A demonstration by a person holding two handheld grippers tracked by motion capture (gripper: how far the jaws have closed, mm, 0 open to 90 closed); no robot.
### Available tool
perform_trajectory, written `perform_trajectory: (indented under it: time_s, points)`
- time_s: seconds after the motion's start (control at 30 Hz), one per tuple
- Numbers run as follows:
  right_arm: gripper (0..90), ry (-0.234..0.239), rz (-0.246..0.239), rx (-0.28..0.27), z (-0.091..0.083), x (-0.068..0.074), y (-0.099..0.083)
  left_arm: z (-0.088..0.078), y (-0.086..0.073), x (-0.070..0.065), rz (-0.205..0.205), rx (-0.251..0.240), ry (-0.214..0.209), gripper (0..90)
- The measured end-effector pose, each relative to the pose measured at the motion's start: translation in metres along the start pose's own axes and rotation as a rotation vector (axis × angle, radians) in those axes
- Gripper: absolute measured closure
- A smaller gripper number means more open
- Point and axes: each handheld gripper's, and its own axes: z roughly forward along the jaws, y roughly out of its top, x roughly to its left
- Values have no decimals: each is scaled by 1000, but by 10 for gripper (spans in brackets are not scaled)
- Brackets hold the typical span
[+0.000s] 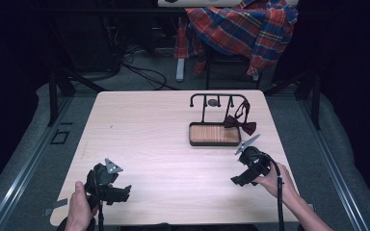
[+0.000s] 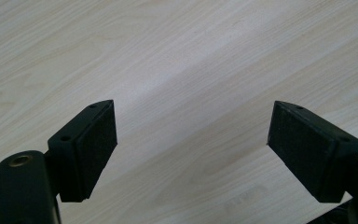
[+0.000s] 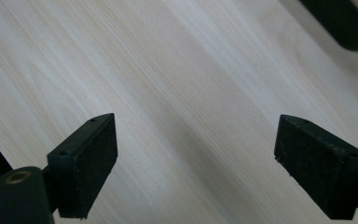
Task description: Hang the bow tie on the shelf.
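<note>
On table (image 1: 164, 144), far right: rack (image 1: 215, 122) with wooden tray base, bow tie (image 1: 240, 123) hanging off its right end. Right gripper (image 3: 196, 161) just right-near of rack, jaws spread, nothing between. Left gripper (image 2: 192, 149) well left-near of rack, jaws spread, nothing between.

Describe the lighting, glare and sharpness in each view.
High view: the table is brightly lit with a pale sheen mid-surface, surroundings fall into darkness, bow tie small and soft. Left gripper view: a glare band crosses the wood diagonally; pads sharp. Right gripper view: even light, tray corner blurred.
</note>
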Motion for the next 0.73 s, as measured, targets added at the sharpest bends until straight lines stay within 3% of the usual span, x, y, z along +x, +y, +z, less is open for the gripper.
perform_trajectory:
  time_s: [0.13, 0.4, 0.73]
  points:
    - [63, 11, 4, 48, 18, 0, -4, 1, 0, 0, -4, 8, 0, 158]
    - [34, 3, 11, 110, 23, -8, -11, 1, 1, -2, 6, 13, 14, 156]
    - [36, 12, 39, 75, 14, -14, -14, 2, 2, -1, 2, 17, 9, 157]
